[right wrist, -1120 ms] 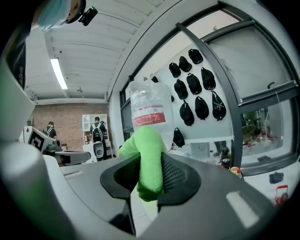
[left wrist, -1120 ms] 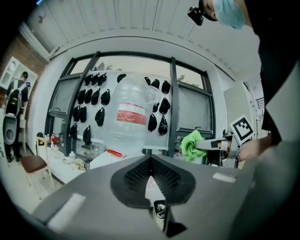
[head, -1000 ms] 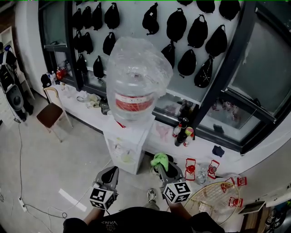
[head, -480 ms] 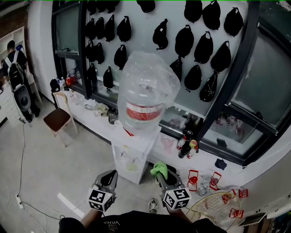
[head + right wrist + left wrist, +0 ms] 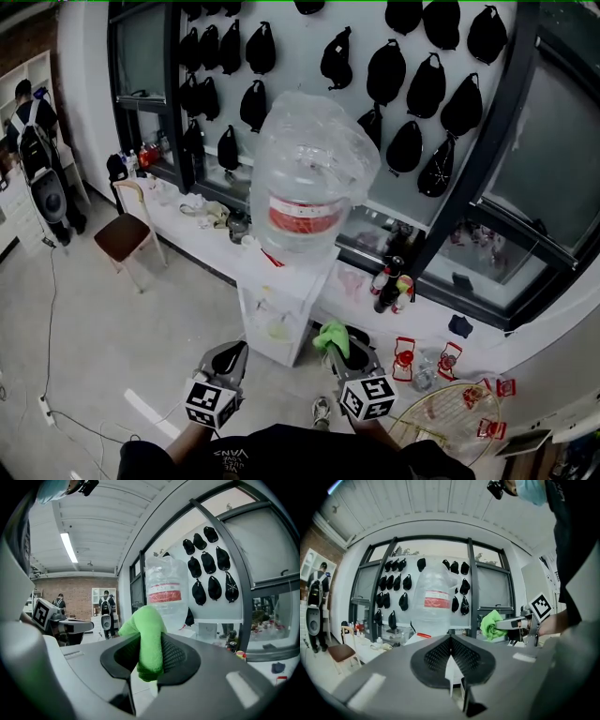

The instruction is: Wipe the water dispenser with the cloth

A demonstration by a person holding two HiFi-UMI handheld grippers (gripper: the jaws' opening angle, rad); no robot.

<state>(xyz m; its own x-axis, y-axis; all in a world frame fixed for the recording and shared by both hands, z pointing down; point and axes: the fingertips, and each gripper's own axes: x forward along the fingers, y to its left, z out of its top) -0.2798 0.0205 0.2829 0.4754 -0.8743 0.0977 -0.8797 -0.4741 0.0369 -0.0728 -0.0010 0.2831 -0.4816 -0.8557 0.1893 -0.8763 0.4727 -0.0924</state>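
The white water dispenser (image 5: 281,309) stands ahead of me, carrying a large clear bottle (image 5: 309,178) with a red label and a plastic wrap. The bottle (image 5: 433,603) also fills the middle of the left gripper view, and the bottle (image 5: 166,597) shows in the right gripper view. My right gripper (image 5: 335,343) is shut on a bright green cloth (image 5: 328,334), held low, just right of the dispenser's base. The cloth (image 5: 146,639) bulges out between the jaws. My left gripper (image 5: 223,357) is shut and holds nothing, low in front of the dispenser.
A wall of black bags (image 5: 412,66) hangs behind the dispenser. Bottles (image 5: 390,281) and clutter line a low ledge. A chair (image 5: 127,234) stands at the left and a round wire rack (image 5: 441,412) lies on the floor at the right. A person (image 5: 33,131) is at far left.
The view has shifted slightly, bringing the dispenser a little closer and more to the right. Both grippers keep their poses; the cloth stays in the right gripper.
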